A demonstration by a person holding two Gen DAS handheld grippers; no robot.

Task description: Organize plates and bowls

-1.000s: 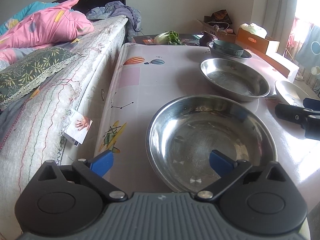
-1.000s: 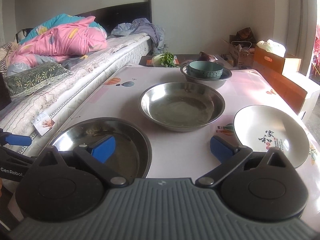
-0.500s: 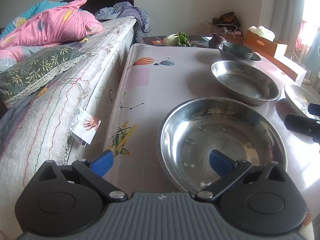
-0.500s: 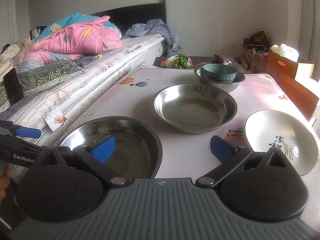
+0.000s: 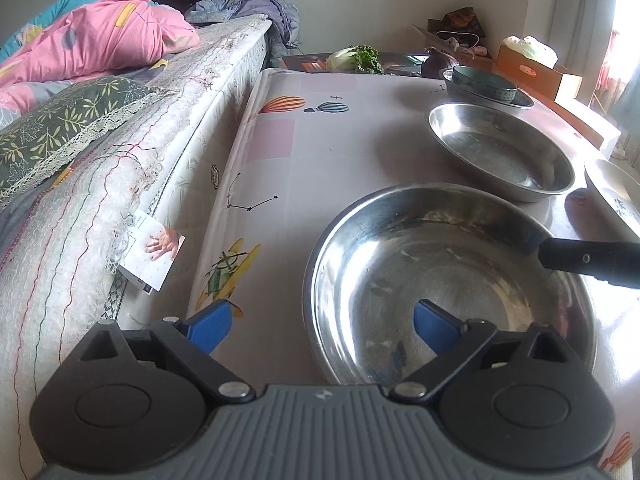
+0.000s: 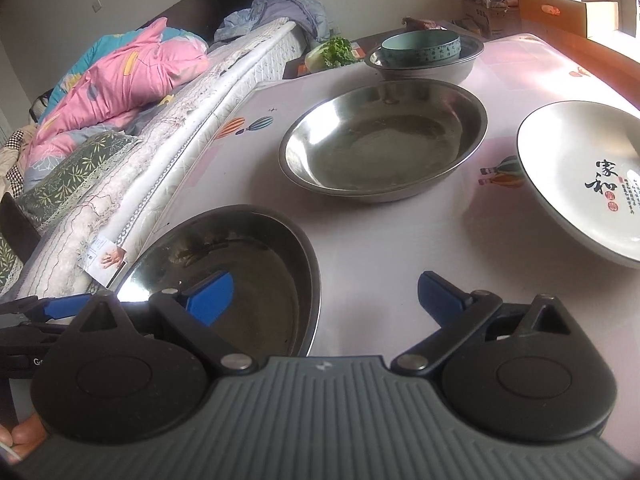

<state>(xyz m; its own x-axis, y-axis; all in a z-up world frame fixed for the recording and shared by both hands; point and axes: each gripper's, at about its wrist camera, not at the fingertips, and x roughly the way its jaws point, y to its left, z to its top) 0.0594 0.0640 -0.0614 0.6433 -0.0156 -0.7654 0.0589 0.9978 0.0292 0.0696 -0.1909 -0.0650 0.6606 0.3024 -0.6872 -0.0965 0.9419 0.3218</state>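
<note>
- Indoors, beside a bed (image 5: 168, 92), a tabletop (image 5: 320, 152) under a smooth pink cloth printed with hot-air balloons carries the dishes to be sorted.
- Nearest the person sits a round, shallow steel basin (image 5: 448, 280), its polished bowl scuffed and throwing back dull reflections.
- Beyond it rests a second steel basin (image 6: 384, 140), a shade shallower and likewise empty, apart from the first.
- At the far end a teal ceramic bowl (image 6: 420, 48) with a band of small characters nests inside a third steel bowl (image 6: 424, 68).
- To the right lies a glossy white plate (image 6: 580, 176) with black calligraphy and a red seal, well apart from the nearest basin.
- The left tool (image 5: 320, 320), black-armed with blue pads, stands wide with its jaws closing; it straddles the near rim of the closest basin, one pad over the cloth and one over the bowl, neither pressing on metal.
- The right tool (image 6: 324, 296) is also wide and closing, gripping nothing; its left pad hangs over the nearest basin's right side, its right pad over bare cloth.
- Only the right wrist view reads the plate's lettering and catches fingertips (image 6: 24, 436) at its lower-left corner.
- Only the left wrist view shows the constellation and airplane prints on the cloth and the right tool's black finger reaching in over the basin's far rim.
- Leafy greens (image 5: 356, 58) and cardboard boxes (image 5: 532, 70) sit behind the tabletop; a pink quilt (image 5: 96, 44) is heaped on the bed.
</note>
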